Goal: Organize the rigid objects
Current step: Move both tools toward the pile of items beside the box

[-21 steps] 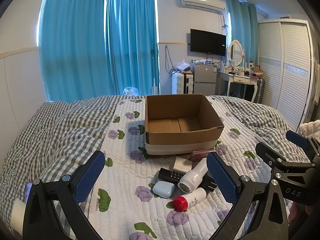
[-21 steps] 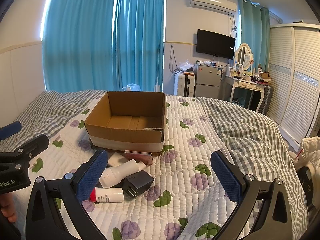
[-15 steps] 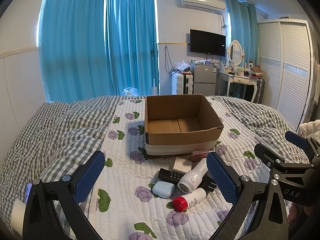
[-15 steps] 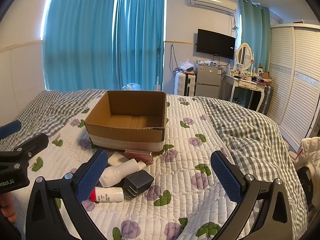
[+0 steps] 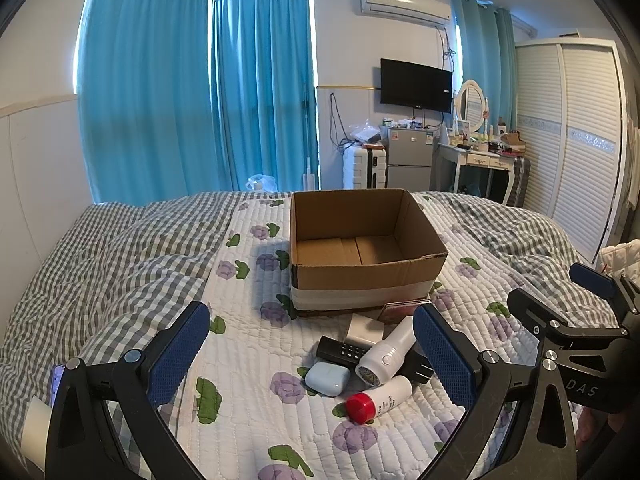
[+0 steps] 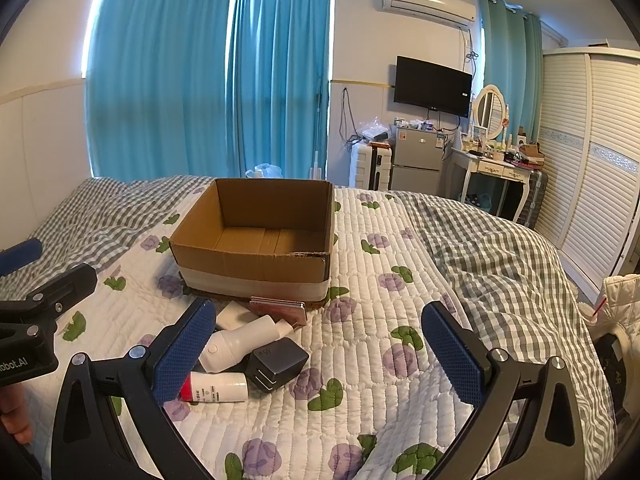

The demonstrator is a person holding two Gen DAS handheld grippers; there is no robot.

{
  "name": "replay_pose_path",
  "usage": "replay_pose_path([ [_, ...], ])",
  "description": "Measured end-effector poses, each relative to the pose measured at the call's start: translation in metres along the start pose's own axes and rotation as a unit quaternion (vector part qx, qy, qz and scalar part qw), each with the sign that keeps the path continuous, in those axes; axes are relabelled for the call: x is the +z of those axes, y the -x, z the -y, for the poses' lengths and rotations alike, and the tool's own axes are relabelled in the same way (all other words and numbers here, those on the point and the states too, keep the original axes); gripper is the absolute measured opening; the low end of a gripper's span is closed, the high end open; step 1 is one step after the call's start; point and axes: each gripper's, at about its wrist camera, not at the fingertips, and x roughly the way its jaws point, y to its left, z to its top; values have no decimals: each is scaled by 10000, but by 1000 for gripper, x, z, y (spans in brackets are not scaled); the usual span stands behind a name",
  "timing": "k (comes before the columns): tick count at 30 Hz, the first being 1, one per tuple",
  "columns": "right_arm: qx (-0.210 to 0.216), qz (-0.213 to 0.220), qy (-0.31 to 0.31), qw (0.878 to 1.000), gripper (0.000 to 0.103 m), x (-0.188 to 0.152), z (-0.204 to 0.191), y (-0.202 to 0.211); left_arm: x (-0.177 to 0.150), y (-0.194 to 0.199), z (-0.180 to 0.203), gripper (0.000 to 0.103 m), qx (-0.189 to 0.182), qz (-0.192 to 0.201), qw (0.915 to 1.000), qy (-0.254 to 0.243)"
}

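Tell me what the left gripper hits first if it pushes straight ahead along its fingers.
Likely the pile of small items: the left gripper, open, points at the remote and white bottle, with the light-blue case just below. The cardboard box lies beyond. Depth is uncertain in this fisheye view.

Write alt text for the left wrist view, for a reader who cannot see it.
The open left gripper hovers over a small pile on a quilted floral bedspread: a red-capped white tube, white cylindrical device, black remote control and pale blue rounded case. An empty brown cardboard box sits behind them.
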Motion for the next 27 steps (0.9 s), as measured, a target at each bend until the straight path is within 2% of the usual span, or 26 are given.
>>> replay_pose_path([
  [11, 23, 7, 80, 10000, 103, 5, -2, 0, 6, 1, 1, 103, -59, 32, 10000, 11],
  [17, -26, 21, 226, 9997, 103, 10, -1, 1, 6, -7, 8, 103, -208, -125, 9997, -34],
  [22, 17, -98, 254, 9996, 103, 19, 10, -8, 4, -28, 14, 103, -197, -411, 9990, -17],
  [27, 5, -502, 504, 9975, 103, 24, 19, -43, -6, -68, 28, 102, -337, -981, 9946, -8],
])
